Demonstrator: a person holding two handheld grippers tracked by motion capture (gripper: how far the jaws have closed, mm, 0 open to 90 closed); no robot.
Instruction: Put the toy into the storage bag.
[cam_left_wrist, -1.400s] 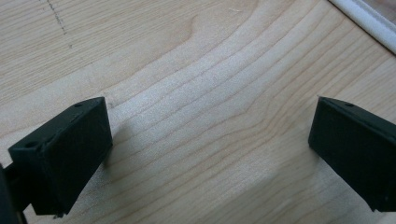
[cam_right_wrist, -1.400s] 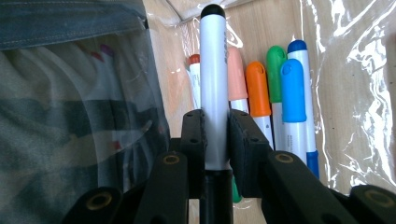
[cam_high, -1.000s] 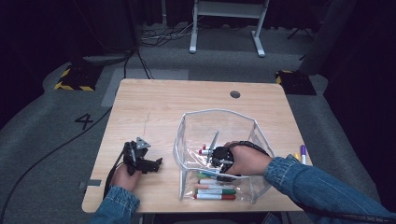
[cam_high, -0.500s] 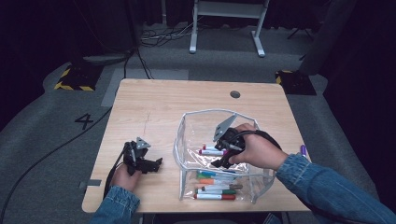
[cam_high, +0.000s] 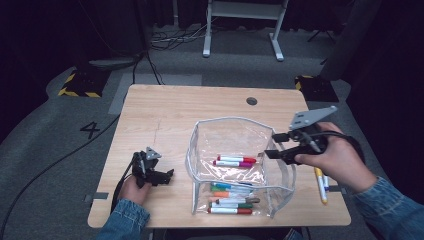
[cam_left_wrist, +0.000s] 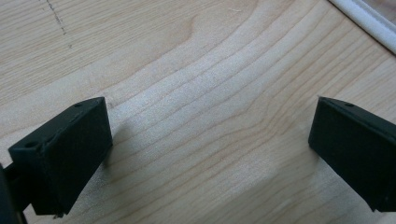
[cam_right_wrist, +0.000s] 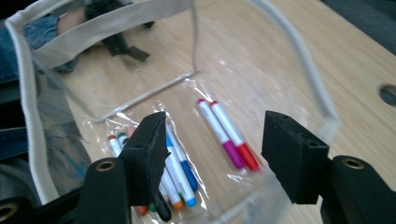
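At centre frame, a clear plastic pouch with white piping (cam_high: 235, 165) holds coloured markers (cam_high: 235, 161). The right gripper (cam_high: 272, 145), jaws just opened and empty, hovers at its right rim; the left gripper (cam_high: 167, 175) rests wide apart. Likely next: fetching the yellow marker (cam_high: 320, 184), lower right.

A lab: hazard-taped floor (cam_high: 77, 85), trailing cables (cam_high: 165, 40), dark curtains.

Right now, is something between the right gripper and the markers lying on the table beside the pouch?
Nothing visible. The right gripper, open and empty, is above the pouch rim; the markers lie uncovered beside that hand.
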